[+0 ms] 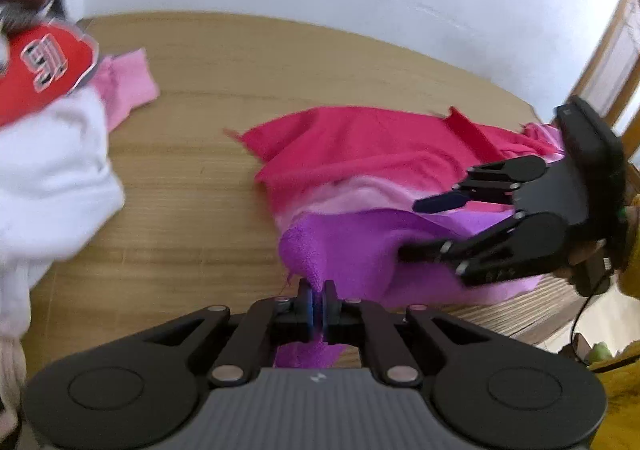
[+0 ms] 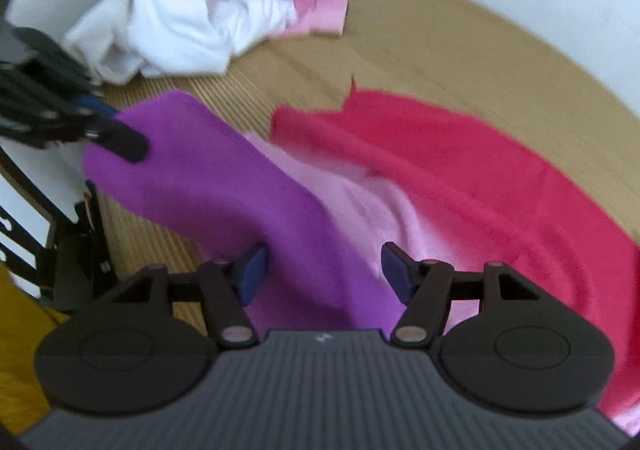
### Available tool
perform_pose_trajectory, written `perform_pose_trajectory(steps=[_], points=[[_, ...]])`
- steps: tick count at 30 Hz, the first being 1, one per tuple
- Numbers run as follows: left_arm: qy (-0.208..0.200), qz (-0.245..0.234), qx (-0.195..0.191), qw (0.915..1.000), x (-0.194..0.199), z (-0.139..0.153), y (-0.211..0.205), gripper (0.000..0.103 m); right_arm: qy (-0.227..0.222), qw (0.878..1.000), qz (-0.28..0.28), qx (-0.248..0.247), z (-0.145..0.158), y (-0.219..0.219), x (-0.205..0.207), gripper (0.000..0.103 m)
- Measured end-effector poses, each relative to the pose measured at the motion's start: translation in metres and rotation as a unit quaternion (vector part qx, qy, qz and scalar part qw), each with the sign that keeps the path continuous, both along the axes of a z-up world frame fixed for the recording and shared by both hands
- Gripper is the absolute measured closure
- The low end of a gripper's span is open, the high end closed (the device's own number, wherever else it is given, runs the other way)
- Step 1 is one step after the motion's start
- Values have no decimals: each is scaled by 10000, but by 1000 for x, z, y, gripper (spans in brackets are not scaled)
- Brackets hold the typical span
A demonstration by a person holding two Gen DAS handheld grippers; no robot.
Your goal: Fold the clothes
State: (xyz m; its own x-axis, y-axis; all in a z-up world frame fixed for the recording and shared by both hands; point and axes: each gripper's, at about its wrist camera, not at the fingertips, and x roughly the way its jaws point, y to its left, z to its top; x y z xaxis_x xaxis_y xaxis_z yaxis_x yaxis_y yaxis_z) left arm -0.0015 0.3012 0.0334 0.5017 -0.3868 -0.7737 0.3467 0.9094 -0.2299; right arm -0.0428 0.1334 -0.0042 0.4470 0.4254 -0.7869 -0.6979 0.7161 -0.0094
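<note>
Left jaws clamped on purple cloth (image 1: 352,250) corner; right jaws (image 2: 324,270) spread, cloth between, unpinched. Draped over pink clothes on table (image 1: 240,61). Soft, light, floppy: best pinched at corners.

My left tool (image 1: 319,300) pinches the purple cloth (image 1: 352,246) at its edge; my right tool (image 1: 420,228), jaws apart, hovers over it. Laundry pile (image 1: 52,153) lies left on the desk (image 1: 200,189).

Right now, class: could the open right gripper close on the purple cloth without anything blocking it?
Probably yes: the right gripper is open with the purple cloth already between its fingers, nothing in the way.
</note>
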Motion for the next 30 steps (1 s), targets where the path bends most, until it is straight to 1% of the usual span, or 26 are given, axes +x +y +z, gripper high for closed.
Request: perform_pose_trajectory(steps=[1,2,3,4,6,7,10,12,15,18,20,22,24,26,27,28,29,30], points=[[43,41,46,10000,-2,-4,1,91,87,9999,80,109,3,-3,-2,93],[74,56,128,9999,-3,-8,1,88,179,9994,168,228,6,-6,-5,98],[75,88,162,9998,-5,-12,1,78,103,9992,235,313,11,-6,-7,97],[75,113,174,9998,-6,-16,1,63,47,9987,373,340,16,-7,-15,97],[58,119,67,9999,-6,-21,1,49,10,9969,693,362,26,-8,-32,97],[32,102,73,9999,-4,-23,-1,47,24,9962,806,344,28,-7,-38,97],[-18,31,254,9997,3,-28,-11,45,-20,9938,1105,143,32,-3,-56,97],[-42,23,438,9990,6,-31,-16,44,-40,9935,1135,60,32,-4,-62,97],[-76,-1,520,9986,9,-34,-18,39,19,9947,1008,182,34,-11,-67,97],[149,-241,556,9981,11,-40,-25,37,-27,9963,801,318,37,-16,-68,97],[135,-358,625,9973,6,-40,-31,36,-105,9977,606,295,35,-17,-66,97],[208,-477,512,9973,2,-40,-32,32,-114,9986,354,385,34,-21,-61,97],[248,-518,449,9973,-1,-41,-32,31,-105,9986,179,492,33,-22,-57,97],[191,-552,464,9972,-5,-43,-36,35,-116,9984,81,553,31,-22,-53,97],[137,-566,487,9971,-7,-43,-39,53,-121,9983,50,568,31,-21,-52,97],[123,-572,479,9971,-8,-43,-41,90,-123,9983,9,564,30,-20,-50,96],[213,-549,380,9975,-7,-42,-41,99,-124,9984,-34,558,29,-19,-48,96],[261,-504,288,9980,-7,-40,-40,99,-121,9985,-122,514,29,-19,-47,94]])
